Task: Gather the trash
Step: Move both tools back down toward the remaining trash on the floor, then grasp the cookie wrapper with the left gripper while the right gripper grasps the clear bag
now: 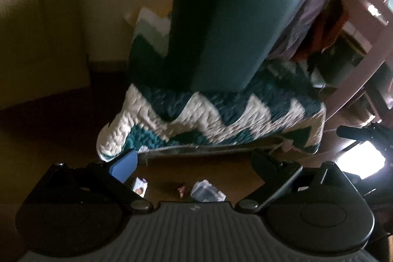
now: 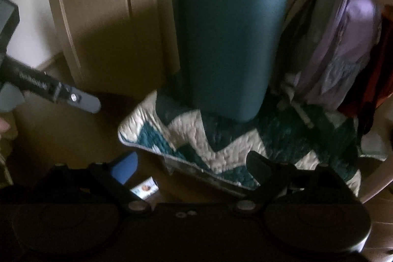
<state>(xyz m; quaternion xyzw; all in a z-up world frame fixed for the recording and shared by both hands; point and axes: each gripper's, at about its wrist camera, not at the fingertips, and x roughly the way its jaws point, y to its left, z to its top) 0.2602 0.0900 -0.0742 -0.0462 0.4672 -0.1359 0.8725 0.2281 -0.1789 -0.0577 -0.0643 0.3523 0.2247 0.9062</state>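
left gripper [image 1: 194, 163]: its jaws are standing spread wide with nothing between them, one blue pad [image 1: 124, 167] on the left and one black finger on the right; it is hanging over the brown wooden floor [image 1: 221, 168], pointing down and forward.
right gripper [image 2: 191, 166]: it is also standing wide apart and empty, with a blue pad [image 2: 125, 167] on its left side and a dark finger on its right, tilting down toward the near edge of the quilt.
trash on the floor: a small white printed card or wrapper [image 1: 140, 187] is lying near the left finger; a small red and white crumpled wrapper [image 1: 181, 189] is lying to its right; a clear crumpled plastic packet [image 1: 207, 192] is lying further right. all three are sitting apart from each other, in front of the quilt and just beyond the left gripper's body. from the right wrist, only the white card [image 2: 145, 189] is showing.
teal and white zigzag quilted blanket [image 1: 208, 112]: it is draping over a low seat, its edge hanging just above the floor.
tall teal rectangular cushion [image 1: 233, 28]: it is standing upright on the blanket.
purple fabric backpack [image 2: 339, 41]: it is leaning just to the right of the cushion, on the blanket.
far background: a beige wall with a door frame [image 2: 93, 16] is standing to the left.
picture quality: both views are looking dim and blurred.
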